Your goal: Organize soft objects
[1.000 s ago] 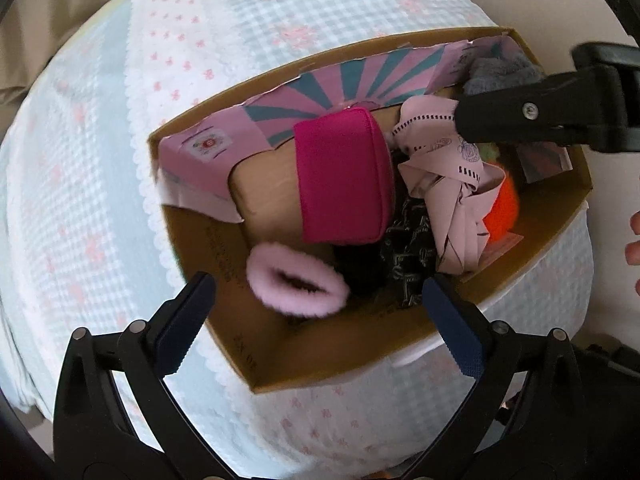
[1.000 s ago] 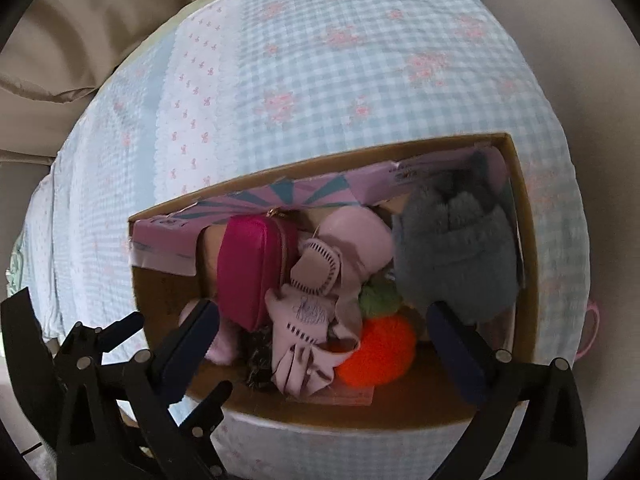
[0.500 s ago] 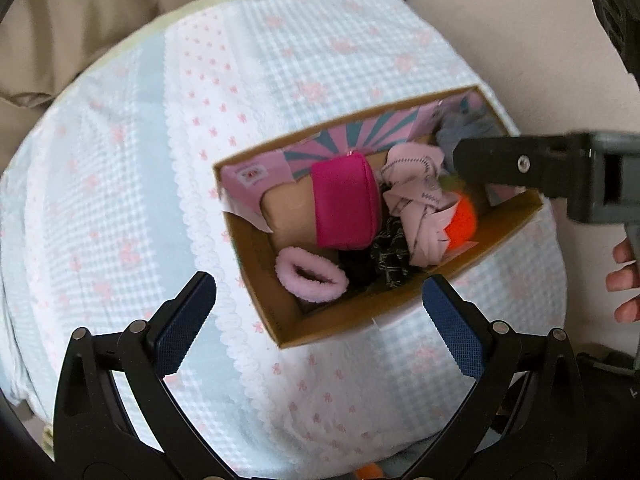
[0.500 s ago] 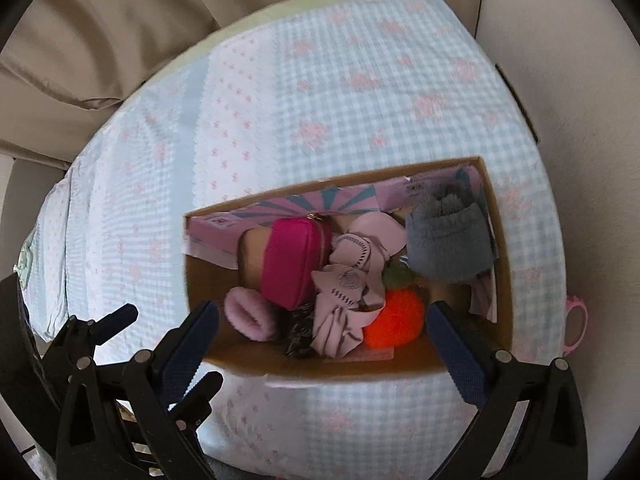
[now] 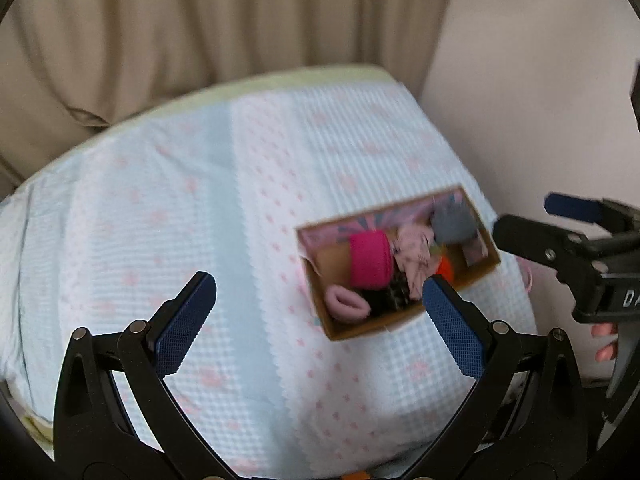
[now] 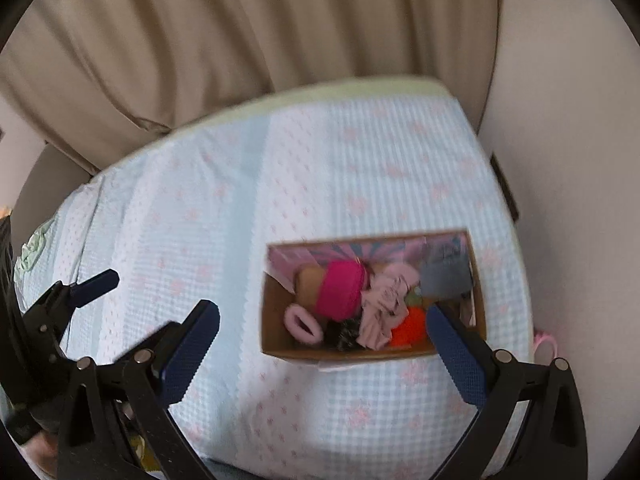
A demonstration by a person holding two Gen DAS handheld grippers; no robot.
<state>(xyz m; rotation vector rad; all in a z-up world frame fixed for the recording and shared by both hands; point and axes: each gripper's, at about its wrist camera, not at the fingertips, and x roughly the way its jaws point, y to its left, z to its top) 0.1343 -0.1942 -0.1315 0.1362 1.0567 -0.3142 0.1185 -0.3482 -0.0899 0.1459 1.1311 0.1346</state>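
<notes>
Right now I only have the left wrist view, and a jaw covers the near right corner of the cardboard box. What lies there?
Observer: The right wrist view shows an orange pompom there, against the pink cloth.
Operator: Anything between it and the grey fuzzy item?
Observer: Yes, a small green piece, just left of the grey one.
Operator: And at the left edge of the bed?
Observer: A pale green ruffled item sits at that edge.
</notes>
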